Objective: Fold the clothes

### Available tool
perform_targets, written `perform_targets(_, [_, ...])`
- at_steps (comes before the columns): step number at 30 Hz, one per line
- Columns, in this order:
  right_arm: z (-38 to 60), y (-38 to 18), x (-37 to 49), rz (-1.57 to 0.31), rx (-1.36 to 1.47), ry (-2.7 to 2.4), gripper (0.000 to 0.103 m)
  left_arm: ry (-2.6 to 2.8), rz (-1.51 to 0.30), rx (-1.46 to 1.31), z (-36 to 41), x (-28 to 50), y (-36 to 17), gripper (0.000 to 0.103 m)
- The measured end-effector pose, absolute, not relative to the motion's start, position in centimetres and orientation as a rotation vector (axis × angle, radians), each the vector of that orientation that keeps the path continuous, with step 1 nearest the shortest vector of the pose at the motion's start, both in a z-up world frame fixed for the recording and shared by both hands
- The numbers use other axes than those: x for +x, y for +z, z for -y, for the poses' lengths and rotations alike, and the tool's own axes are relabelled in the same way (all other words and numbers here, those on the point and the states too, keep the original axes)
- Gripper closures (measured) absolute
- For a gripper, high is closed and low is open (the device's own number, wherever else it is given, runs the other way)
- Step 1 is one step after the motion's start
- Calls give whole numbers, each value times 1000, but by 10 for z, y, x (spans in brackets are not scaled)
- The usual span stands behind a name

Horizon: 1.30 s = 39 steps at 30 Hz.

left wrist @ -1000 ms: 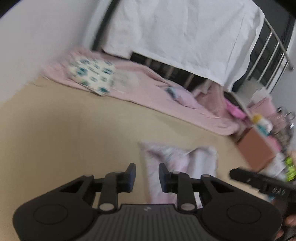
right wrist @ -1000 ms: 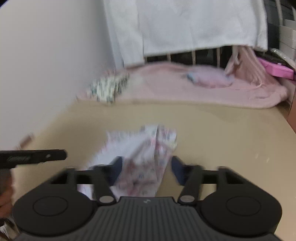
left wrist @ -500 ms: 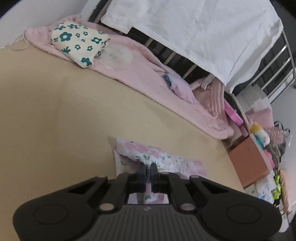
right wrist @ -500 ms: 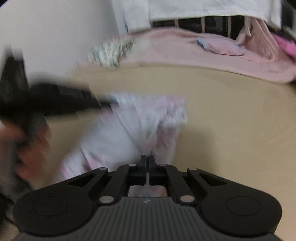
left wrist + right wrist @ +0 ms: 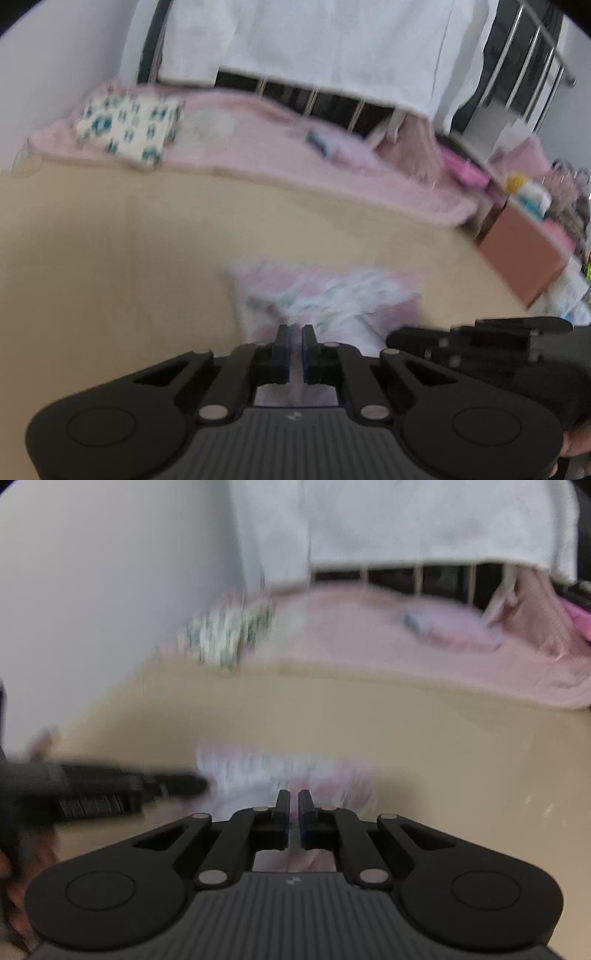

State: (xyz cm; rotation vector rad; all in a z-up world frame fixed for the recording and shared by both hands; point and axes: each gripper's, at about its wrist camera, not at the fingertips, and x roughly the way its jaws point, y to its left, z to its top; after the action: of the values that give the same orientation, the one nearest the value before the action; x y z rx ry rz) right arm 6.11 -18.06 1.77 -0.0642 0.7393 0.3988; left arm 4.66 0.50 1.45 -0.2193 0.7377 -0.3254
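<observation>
Both hand-held grippers pinch floral garment [image 5: 325, 295] near edge.

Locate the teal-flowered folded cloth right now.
In the left wrist view the teal-flowered folded cloth sits far upper left, on the pink blanket by the white wall.

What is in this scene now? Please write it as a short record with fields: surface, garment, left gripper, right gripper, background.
surface: tan bed sheet
garment: small floral cloth, lying partly folded on the sheet
left gripper: fingers shut on the cloth's near edge
right gripper: fingers shut on the same near edge
background: pink blanket, patterned pillow, white sheet over the metal rail
</observation>
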Motion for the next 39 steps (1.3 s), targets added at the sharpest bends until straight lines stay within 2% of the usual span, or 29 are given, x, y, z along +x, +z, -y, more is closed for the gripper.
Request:
perform_targets(2, [179, 4, 45, -695, -103, 398, 98, -313, -754, -226, -10, 44, 9, 99])
perform_targets(5, [189, 12, 32, -672, -51, 427, 97, -338, -722, -249, -16, 37, 25, 98])
perform_targets(10, [209, 28, 10, -616, -21, 477, 97, -466, -635, -137, 0, 5, 44, 87])
perform_targets(13, [199, 9, 6, -688, -112, 483, 97, -488, -667, -70, 13, 3, 29, 87])
perform_targets(16, [190, 5, -3, -668, -182, 453, 96, -464, -692, -16, 20, 10, 12, 90])
perform_targets(25, [172, 7, 55, -711, -196, 359, 96, -365, -723, 65, 39, 83, 11, 91])
perform_targets(29, [173, 12, 79, -689, -178, 364, 96, -344, -744, 1, 17, 100, 22, 92])
perform_targets(31, [182, 26, 62, -646, -167, 413, 95, -410, -714, -47, -8, 72, 34, 82])
perform_targets(32, [189, 34, 41, -599, -170, 464, 94, -458, -695, -57, -21, 54, 38, 71])
perform_targets(33, [197, 40, 14, -547, -179, 528, 89, -505, -675, -67, -35, 35, 42, 67])
perform_targets(34, [203, 43, -19, -492, -198, 611, 83, -571, -651, -40, -41, 12, 44, 67])
perform_targets(36, [214, 39, -77, -417, -257, 773, 31, -712, -601, 37, -44, -31, 44, 63])
perform_targets(37, [218, 37, -100, -393, -292, 841, 26, -790, -562, 82, -43, -49, 41, 63])
perform_targets(38, [215, 35, -116, -384, -337, 892, 26, -866, -520, 127, -41, -67, 39, 62])
perform_targets(39, [210, 32, -127, -379, -390, 939, 25, -934, -492, 159, -37, -76, 36, 58])
